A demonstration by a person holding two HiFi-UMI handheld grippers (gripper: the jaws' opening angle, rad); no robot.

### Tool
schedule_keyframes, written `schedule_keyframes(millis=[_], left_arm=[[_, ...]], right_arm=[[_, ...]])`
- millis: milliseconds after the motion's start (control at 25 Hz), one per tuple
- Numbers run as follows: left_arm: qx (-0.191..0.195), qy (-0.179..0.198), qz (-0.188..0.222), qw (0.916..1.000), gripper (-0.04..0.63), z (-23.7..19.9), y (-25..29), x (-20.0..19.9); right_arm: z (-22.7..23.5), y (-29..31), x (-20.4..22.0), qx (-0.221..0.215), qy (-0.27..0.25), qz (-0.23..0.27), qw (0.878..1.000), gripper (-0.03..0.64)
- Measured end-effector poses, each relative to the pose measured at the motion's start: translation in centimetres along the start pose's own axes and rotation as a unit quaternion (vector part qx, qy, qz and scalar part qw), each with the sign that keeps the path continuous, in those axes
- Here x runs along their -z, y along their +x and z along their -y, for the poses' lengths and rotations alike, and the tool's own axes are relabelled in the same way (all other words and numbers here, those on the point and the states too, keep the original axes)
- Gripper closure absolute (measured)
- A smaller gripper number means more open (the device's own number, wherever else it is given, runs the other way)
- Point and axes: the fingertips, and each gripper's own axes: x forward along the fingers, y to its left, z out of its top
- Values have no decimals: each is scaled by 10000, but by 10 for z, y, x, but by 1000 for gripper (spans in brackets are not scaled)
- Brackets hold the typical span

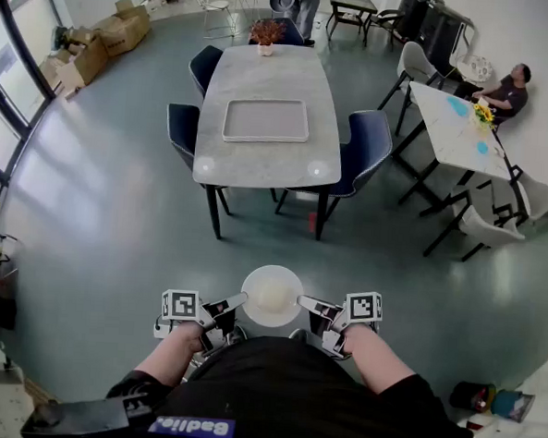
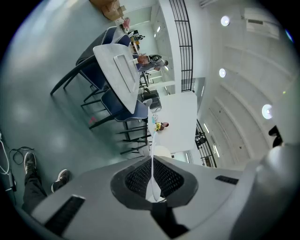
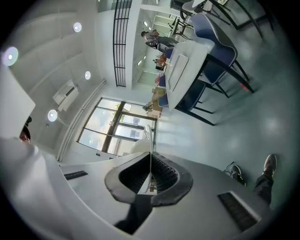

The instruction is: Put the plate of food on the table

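Two grippers share the load: we hold the plate [image 1: 271,296], with its pale heap of food, level between them. It hangs over the floor [image 1: 105,249], well short of the near end of the grey table [image 1: 259,163] and roughly in line with its middle. The left gripper [image 2: 152,164] has its jaws nearly together, pinching the plate's rim on the left, which shows as a thin white edge between the ribbed pads. The right gripper [image 3: 150,159] is closed just as tightly on the opposite rim. On the table itself we see a flat grey tray [image 1: 266,120] lying around its centre and a potted plant [image 1: 267,32] at its far end. Dark blue chairs [image 1: 366,145] stand along both long sides of the table.
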Motion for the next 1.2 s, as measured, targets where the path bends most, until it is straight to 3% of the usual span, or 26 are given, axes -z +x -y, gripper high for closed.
schedule_keyframes(millis=[120,400,520,680,840,1080,1200], left_arm=[[-128,51,-19,9999,580,-5,-2,3],[-148,98,-38,9998,580,-5,2,8],[-128,-80,7,9999,580,-3,4,13],[-184,167,-12,9997,580,-2,7,11],[58,-131,96,9999,580,11,15,18],[-79,-94,267,9996,580,9,21,22],[-168,-166,424,9988,580,4,24,28]], right_arm=[[5,-5,3,237,-108,-45,9997,598],[1,-8,4,86,-79,-83,9999,598],[-1,-10,4,39,-136,-91,9999,598],[3,-16,1,179,-209,-157,9995,598],[0,-18,1,-14,-158,-222,9996,598],[7,-28,-3,75,-135,-399,9991,598],[8,-29,-6,-81,-202,-511,9985,598]])
